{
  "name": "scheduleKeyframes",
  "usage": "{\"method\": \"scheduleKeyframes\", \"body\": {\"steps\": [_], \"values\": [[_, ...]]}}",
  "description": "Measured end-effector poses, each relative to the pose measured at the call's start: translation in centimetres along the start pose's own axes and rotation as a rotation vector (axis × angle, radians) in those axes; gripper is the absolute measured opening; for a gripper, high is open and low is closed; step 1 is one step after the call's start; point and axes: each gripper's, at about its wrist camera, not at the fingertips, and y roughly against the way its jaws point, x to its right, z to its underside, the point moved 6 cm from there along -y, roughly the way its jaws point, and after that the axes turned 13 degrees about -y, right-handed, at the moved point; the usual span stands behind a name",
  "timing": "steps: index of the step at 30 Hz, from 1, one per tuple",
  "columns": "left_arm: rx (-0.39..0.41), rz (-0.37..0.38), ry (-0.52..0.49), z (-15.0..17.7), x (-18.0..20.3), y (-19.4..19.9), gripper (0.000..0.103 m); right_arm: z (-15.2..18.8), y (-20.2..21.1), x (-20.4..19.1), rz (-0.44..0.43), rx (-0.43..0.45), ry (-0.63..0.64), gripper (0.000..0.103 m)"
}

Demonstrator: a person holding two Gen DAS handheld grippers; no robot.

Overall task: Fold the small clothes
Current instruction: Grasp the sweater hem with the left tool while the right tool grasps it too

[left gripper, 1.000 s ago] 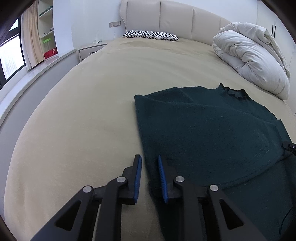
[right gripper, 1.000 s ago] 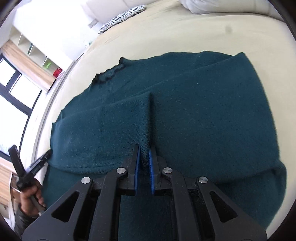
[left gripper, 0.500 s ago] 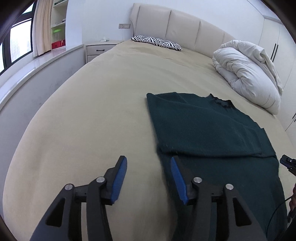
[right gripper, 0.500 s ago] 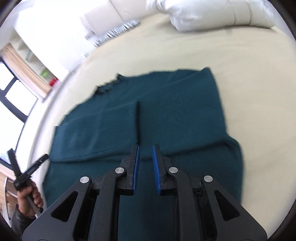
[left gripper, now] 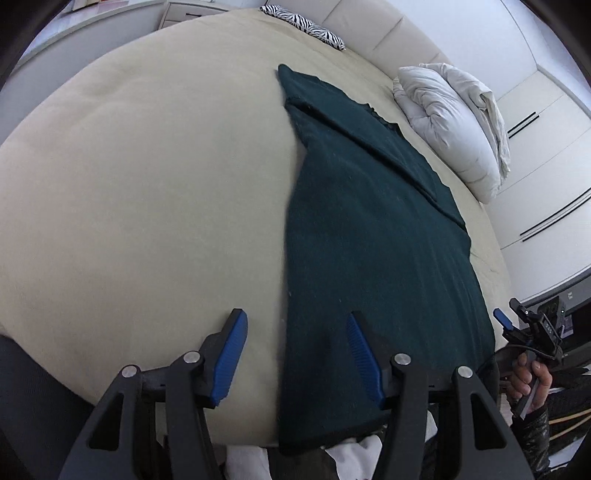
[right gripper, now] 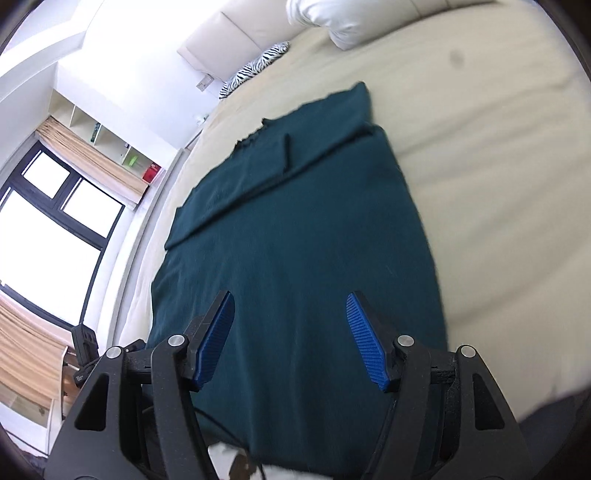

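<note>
Dark green sweater (left gripper: 376, 236), sleeves folded in, flat on beige bed (left gripper: 147, 184); left gripper (left gripper: 295, 347) spread astride its edge; right gripper (right gripper: 290, 332) spread above its hem.

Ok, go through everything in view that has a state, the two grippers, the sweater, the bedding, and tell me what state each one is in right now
Left gripper: open, holding nothing, straddling the sweater's left edge.
Right gripper: open, empty, above the sweater's lower part.
Dark green sweater: lying flat on the bed, sleeves folded in across the chest, bottom hem hanging past the bed edge.
White duvet: bunched up, unfolded.
Zebra pillow: lying flat by the headboard.
</note>
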Motion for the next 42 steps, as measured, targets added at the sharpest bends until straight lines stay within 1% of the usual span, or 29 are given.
{"method": "scheduleKeyframes", "body": {"steps": [3,6,7,10,14,17,19,21,22,25,29,31,36,40,42], "values": [[-0.039,0.041,-0.015,1.0,0.7,-0.2,0.057,1.1,1.7,1.3,-0.017,-0.003,-0.038,0.062],[-0.057,0.086,-0.003,1.8,1.1,-0.1,0.056,1.8,3.0,2.6,-0.032,-0.009,-0.080,0.061],[-0.065,0.100,0.004,1.9,1.0,0.0,0.052,2.2,3.5,3.0,-0.028,-0.011,-0.087,0.061],[-0.090,0.124,0.016,2.2,0.8,-0.1,0.045,2.7,4.3,4.3,-0.012,-0.020,-0.104,0.061],[-0.102,0.136,0.029,2.4,0.7,-0.2,0.041,2.9,5.4,6.1,0.013,-0.021,-0.140,0.061],[-0.112,0.137,0.028,2.8,0.9,-0.2,0.029,3.0,6.1,7.5,0.042,-0.028,-0.164,0.061],[-0.122,0.130,0.024,2.9,1.0,-0.3,0.017,3.0,6.1,8.1,0.064,-0.039,-0.169,0.061],[-0.125,0.125,0.026,3.1,1.1,-0.4,0.010,3.1,6.1,8.6,0.084,-0.056,-0.176,0.061],[-0.125,0.125,0.027,3.2,1.1,-0.4,0.009,3.2,6.1,8.8,0.088,-0.065,-0.176,0.061],[-0.124,0.120,0.022,3.3,1.2,-0.2,0.007,3.2,5.7,9.1,0.117,-0.090,-0.172,0.061],[-0.124,0.117,0.013,3.5,1.0,0.0,0.007,3.8,4.7,9.4,0.136,-0.158,-0.183,0.061],[-0.124,0.118,0.013,3.5,1.0,-0.1,0.007,4.0,4.3,9.3,0.153,-0.178,-0.170,0.061],[-0.122,0.119,0.006,3.6,1.1,-0.1,0.007,4.4,3.6,9.4,0.181,-0.231,-0.180,0.058],[-0.118,0.126,0.008,3.7,1.0,-0.1,0.006,4.4,2.6,9.3,0.215,-0.304,-0.168,0.057],[-0.117,0.130,0.011,3.7,0.9,0.0,0.006,4.4,2.0,9.2,0.214,-0.347,-0.150,0.057]]}}
